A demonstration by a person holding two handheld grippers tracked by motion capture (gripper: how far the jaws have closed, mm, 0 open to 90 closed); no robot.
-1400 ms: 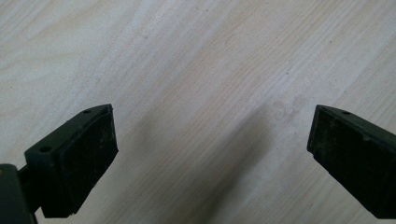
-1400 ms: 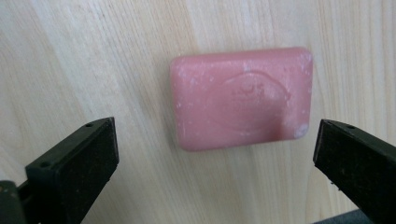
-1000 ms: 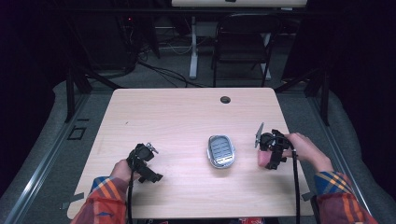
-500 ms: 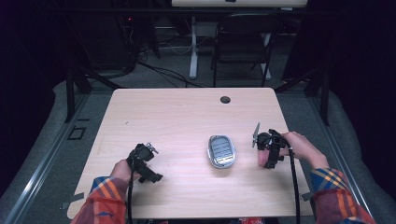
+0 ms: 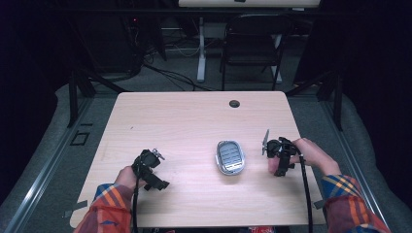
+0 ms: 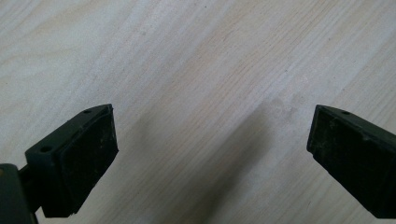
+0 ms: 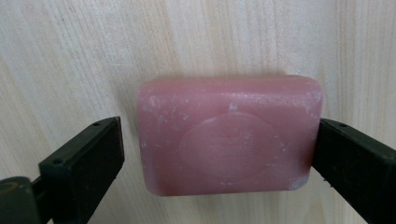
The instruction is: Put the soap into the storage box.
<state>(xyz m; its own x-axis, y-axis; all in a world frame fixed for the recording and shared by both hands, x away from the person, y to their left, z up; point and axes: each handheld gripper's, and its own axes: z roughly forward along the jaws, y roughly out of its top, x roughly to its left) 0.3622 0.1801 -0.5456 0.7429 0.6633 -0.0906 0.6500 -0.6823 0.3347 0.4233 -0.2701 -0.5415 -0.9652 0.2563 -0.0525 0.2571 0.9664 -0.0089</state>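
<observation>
On the left side of the bench point(image 5: 184, 116), near the person, the left hand-held gripper point(image 5: 154, 171) hangs just over bare wood. Its jaws stand wide apart and there is nothing between them. In the middle of the bench sits a small grey soap dish point(image 5: 230, 157), and it looks empty. To the right of the dish is the right hand-held gripper point(image 7: 212, 154), pointing down at a pink bar of soap point(image 7: 229, 134) that lies flat on the wood. The jaws are spread, one on each short end of the bar. The right jaw looks like it touches the soap, and the left jaw has a small gap, so the bar is not squeezed yet. The soap is probably hard and a bit heavy for its size. It has round corners and a smooth skin, so it could slip out like a wet fish. It can also dent or chip if pinched too hard. A good place to hold it is right across the middle, on the two flat ends, with a firm but gentle squeeze, keeping it level.
</observation>
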